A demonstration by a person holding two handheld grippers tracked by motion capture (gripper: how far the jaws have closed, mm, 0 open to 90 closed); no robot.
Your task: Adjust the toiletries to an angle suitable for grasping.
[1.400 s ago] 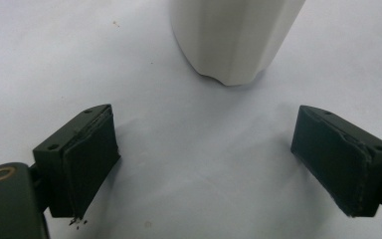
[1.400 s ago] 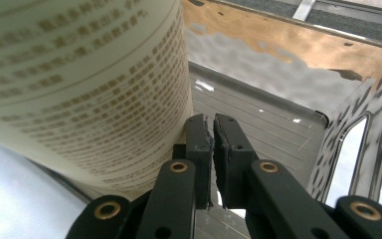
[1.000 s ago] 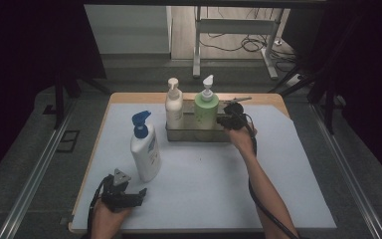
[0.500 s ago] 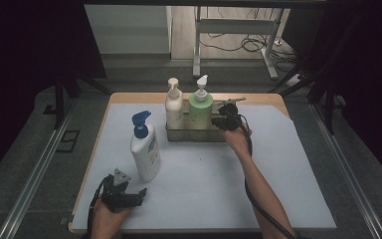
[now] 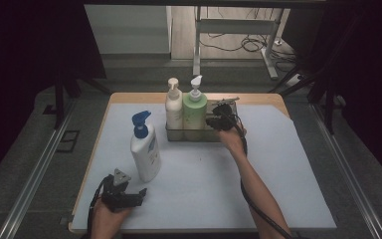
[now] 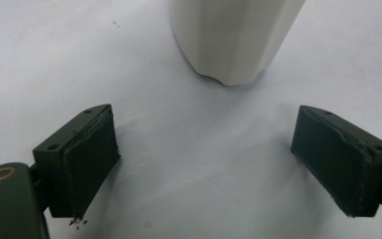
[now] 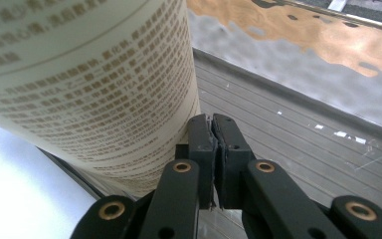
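right gripper (image 5: 214, 121), jaws together, touches the upright green bottle (image 5: 194, 110).

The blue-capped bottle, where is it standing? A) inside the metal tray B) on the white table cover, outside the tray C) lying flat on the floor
B: the blue-capped bottle stands upright on the white table cover, apart from the metal tray that holds the cream bottle and the green bottle.

Dim, dark-edged high view with a lit table (image 5: 298, 189); both gripper views bright, soft up close.
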